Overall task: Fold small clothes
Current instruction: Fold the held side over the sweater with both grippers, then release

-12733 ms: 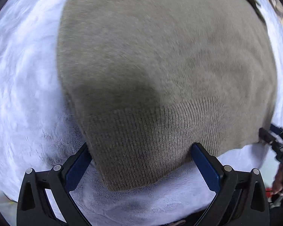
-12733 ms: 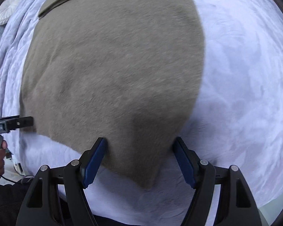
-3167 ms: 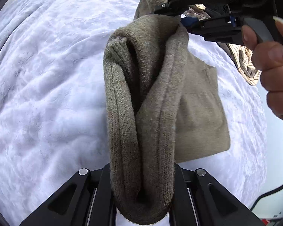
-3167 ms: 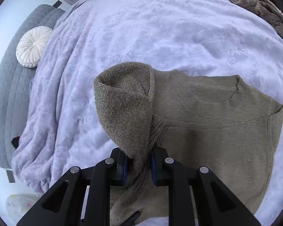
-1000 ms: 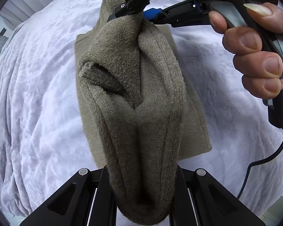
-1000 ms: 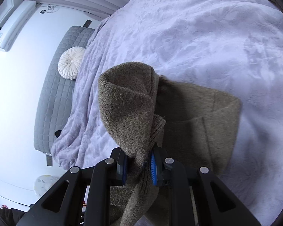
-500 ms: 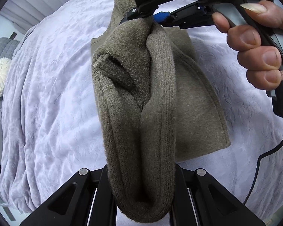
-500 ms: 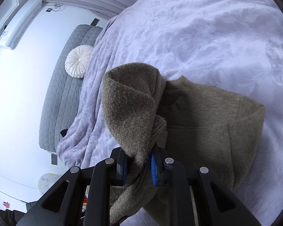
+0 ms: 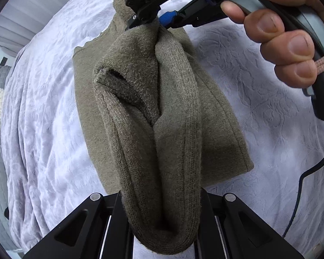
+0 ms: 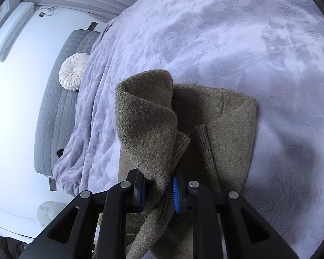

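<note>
Sweater (image 9: 162, 116) hangs bunched between my grippers above the blanket (image 10: 226, 32): left gripper (image 9: 162, 222) clamped on its ribbed hem, right gripper (image 10: 158, 191) pinching another fold, its lower part lying on the blanket.

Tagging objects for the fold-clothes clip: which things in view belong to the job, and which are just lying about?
In the job:
- olive knit sweater, partly folded on the bed
- left hand-held gripper, shut on the sweater
- right hand-held gripper, shut on the sweater
- lilac blanket, the folding surface

Lying about:
- round white cushion
- grey quilted headboard
</note>
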Motion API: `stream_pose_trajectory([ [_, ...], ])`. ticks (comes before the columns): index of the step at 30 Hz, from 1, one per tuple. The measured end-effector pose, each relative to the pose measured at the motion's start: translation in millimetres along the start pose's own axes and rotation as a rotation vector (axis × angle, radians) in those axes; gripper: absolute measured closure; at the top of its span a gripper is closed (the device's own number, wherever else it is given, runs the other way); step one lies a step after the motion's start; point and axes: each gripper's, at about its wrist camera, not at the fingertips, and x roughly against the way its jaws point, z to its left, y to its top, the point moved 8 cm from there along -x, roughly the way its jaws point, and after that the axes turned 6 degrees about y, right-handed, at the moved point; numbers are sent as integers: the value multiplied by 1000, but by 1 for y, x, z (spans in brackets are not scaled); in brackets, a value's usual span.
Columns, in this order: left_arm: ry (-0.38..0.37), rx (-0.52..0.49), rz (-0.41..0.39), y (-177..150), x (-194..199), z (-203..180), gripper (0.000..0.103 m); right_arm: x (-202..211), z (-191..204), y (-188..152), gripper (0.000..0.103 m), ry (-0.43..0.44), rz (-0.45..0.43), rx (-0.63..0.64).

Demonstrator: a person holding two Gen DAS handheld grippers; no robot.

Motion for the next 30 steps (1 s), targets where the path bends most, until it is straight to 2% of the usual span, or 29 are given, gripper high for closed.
stream_pose_trajectory([
  [9, 14, -13, 13, 5, -3, -9, 94, -6, -14, -4, 82, -2, 4, -41],
  [12, 21, -25, 15, 6, -9, -12, 94, -3, -18, -4, 75, -11, 17, -74],
  [15, 24, -32, 20, 6, -15, -14, 94, 5, -19, -2, 53, -7, 27, -101],
  [16, 25, -32, 21, 6, -15, -15, 94, 9, -17, -1, 39, 4, 24, -107],
  [17, 25, -32, 23, 7, -16, -16, 94, 12, -15, 1, 30, 14, 18, -110],
  [19, 26, -33, 23, 7, -19, -17, 94, 13, -12, 4, 28, 23, 18, -108],
  [21, 30, -38, 22, 7, -19, -17, 94, 10, -12, 4, 29, -6, 34, -99],
  [22, 31, -39, 22, 7, -20, -17, 94, 7, -12, 3, 40, -23, 48, -83],
  [23, 34, -39, 21, 7, -20, -17, 94, 3, -13, 0, 60, -51, 74, -66],
  [25, 32, -34, 25, 7, -21, -18, 94, -2, -17, -3, 73, -92, 104, -60],
  [26, 31, -25, 24, 8, -18, -16, 94, -1, -15, -3, 77, -88, 99, -53],
  [30, 26, 6, -13, 10, -1, -8, 94, 10, 19, 4, 80, 20, 53, 26],
])
